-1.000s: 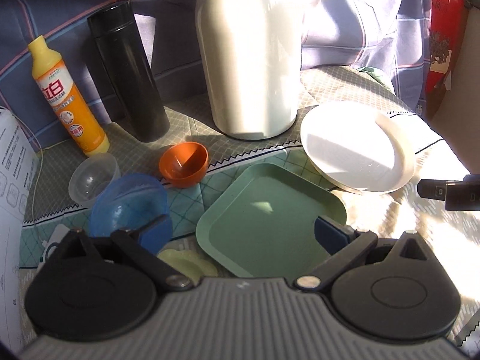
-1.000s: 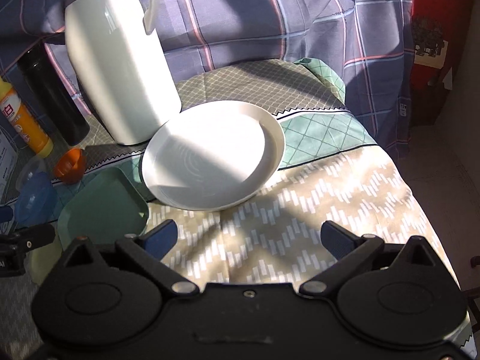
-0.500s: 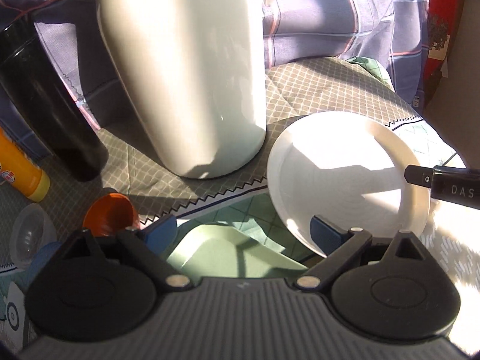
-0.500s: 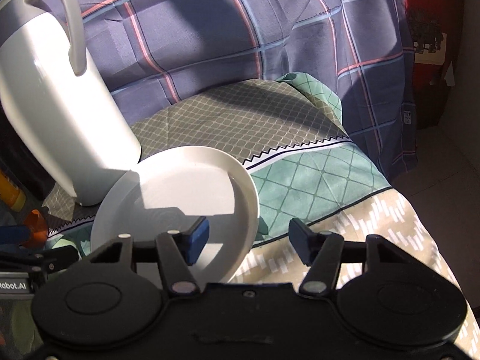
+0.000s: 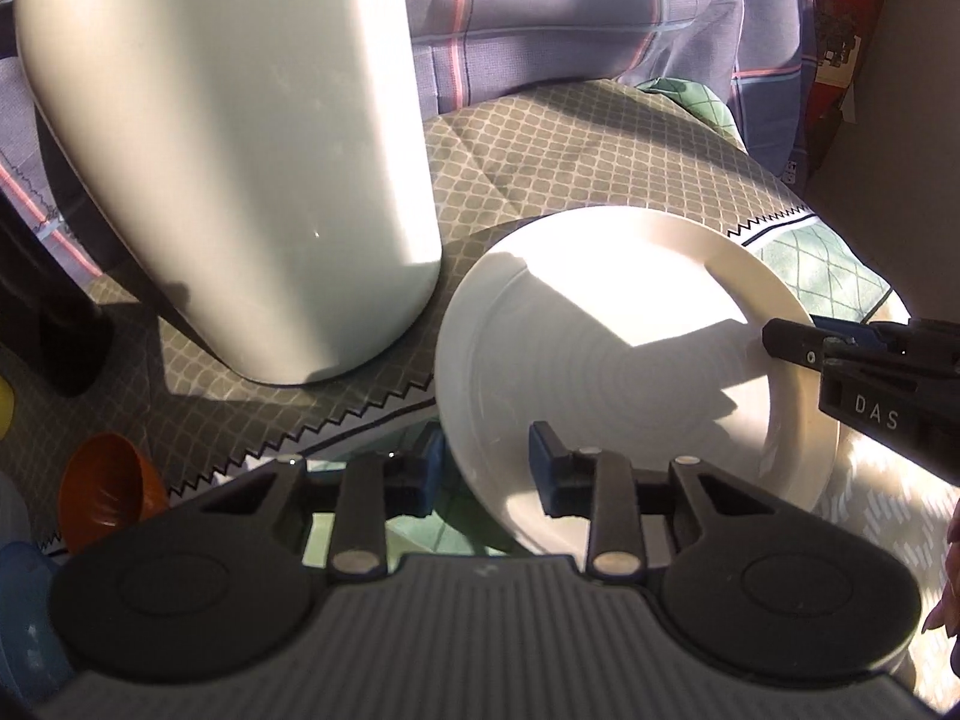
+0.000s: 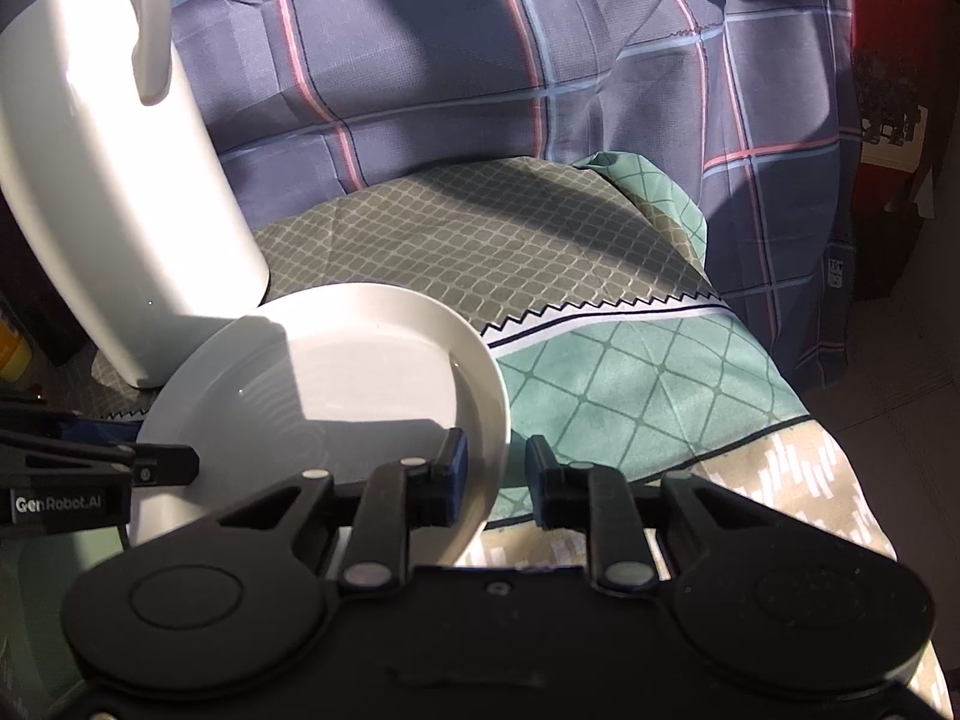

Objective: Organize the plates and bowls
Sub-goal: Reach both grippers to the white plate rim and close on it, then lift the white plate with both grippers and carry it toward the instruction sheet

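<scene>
Two grippers on one round white plate w/ a raised rim and faint concentric rings, half in sun, half in shadow. I've got the left gripper straddling its left rim, jaws part closed w/ the rim between the pads; can't tell if they pinch. Right gripper same on the right rim. Plate sits tilted near the back edge of the patterned green-and-olive cloth, just beside the tall white thermos jug. Small orange bowl lies at the cloth's left.
</scene>
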Available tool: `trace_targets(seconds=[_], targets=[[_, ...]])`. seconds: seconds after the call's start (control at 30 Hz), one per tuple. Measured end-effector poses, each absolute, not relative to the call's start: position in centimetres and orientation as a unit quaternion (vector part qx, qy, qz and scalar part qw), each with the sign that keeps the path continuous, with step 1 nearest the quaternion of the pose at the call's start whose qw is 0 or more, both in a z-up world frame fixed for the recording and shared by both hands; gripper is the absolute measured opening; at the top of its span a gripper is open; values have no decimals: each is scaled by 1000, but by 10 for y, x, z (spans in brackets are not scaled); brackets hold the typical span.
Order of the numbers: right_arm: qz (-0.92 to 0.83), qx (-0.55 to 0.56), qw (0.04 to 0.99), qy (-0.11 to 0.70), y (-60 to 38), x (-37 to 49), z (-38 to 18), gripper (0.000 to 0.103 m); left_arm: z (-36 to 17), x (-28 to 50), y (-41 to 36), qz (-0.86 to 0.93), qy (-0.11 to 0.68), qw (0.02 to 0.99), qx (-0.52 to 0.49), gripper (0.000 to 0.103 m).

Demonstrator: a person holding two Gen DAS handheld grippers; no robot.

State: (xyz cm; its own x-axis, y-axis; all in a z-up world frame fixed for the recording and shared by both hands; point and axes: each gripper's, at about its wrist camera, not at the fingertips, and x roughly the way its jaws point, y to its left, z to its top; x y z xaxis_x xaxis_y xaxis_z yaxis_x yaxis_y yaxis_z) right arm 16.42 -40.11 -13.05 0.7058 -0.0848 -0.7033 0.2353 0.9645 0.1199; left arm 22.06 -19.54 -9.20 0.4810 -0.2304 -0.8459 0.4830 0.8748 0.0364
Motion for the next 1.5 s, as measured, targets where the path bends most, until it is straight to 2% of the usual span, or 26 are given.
trace_targets(seconds=[0.07, 0.13, 0.23, 0.3, 0.33, 0.47, 0.53, 0.57, 1.0, 1.3, 1.5], targets=[[-92, 95, 920, 369, -401, 165, -130, 21, -93, 224, -193, -206, 468, 849, 134, 36], [-94, 93, 921, 365, -400, 167, -131, 23, -94, 227, -192, -196, 466, 852, 135, 47], [-100, 102, 922, 359, -401, 169, -132, 29, -94, 227, -191, -198, 458, 855, 139, 49], [-108, 106, 920, 361, -401, 169, -131, 30, -94, 226, -193, -207, 457, 854, 136, 45], [-110, 107, 919, 364, -400, 169, -130, 30, -92, 224, -196, -216, 459, 851, 134, 35], [-108, 78, 917, 377, -379, 168, -124, 35, -88, 217, -201, -200, 453, 856, 147, 33], [-109, 89, 914, 380, -379, 166, -122, 35, -86, 215, -197, -195, 456, 857, 139, 23], [-112, 99, 912, 383, -381, 163, -121, 35, -84, 214, -196, -198, 458, 856, 136, 22], [-108, 122, 905, 394, -374, 116, -71, 36, -33, 165, -164, -200, 455, 859, 122, 22], [-51, 115, 914, 386, -304, 56, -28, 36, -8, 100, -80, -170, 456, 867, 109, 22], [3, 95, 917, 386, -235, 25, -9, 36, -1, 54, 2, -135, 457, 876, 77, 22]])
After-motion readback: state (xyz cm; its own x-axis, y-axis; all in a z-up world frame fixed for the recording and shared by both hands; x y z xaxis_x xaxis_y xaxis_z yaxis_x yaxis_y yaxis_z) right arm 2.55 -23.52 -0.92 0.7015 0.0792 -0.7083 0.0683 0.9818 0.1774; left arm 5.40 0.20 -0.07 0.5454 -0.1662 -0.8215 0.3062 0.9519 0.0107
